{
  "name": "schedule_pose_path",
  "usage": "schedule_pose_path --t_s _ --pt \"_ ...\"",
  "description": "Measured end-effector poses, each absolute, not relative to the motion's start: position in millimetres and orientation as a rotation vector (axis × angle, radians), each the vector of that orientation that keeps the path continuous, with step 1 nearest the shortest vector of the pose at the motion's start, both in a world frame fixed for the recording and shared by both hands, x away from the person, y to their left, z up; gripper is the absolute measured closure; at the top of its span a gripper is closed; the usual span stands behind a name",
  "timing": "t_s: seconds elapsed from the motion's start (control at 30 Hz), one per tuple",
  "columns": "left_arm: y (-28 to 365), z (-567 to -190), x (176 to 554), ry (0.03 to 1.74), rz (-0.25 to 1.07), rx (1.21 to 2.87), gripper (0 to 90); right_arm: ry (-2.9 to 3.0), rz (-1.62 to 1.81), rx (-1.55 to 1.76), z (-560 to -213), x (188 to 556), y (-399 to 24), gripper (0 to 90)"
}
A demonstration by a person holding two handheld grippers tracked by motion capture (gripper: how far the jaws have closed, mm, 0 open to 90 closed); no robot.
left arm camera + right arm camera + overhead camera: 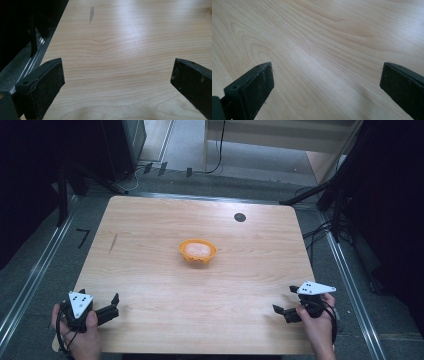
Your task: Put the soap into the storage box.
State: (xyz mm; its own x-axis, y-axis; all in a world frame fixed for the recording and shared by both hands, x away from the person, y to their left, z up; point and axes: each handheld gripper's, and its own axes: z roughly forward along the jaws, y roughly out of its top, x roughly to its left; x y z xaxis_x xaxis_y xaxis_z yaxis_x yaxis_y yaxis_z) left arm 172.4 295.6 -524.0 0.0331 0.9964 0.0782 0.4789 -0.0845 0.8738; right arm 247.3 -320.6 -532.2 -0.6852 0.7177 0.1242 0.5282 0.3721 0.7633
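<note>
An orange bowl (198, 251) with something pale pink inside stands near the middle of the wooden table (150, 285). My left gripper (102, 301) rests at the near left corner, held in a hand, jaws wide apart with bare wood between them (117, 75). At the near right edge my right gripper (284, 300) is held in the other hand, also open, with nothing between its jaws (327, 80). Both grippers are far from the bowl.
A small black round disc (240, 217) is set in the table near the far right. A dark streak (113, 243) marks the wood at the left. Metal rails and dark stands flank the table; cables lie on the floor to the right.
</note>
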Motion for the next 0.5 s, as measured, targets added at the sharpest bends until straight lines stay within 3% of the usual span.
schedule_pose_path --t_s 0.5 --pt "294 -524 172 1.508 0.999 1.657 0.0 2.263 1.26 1.2 -549 209 -358 0.0"
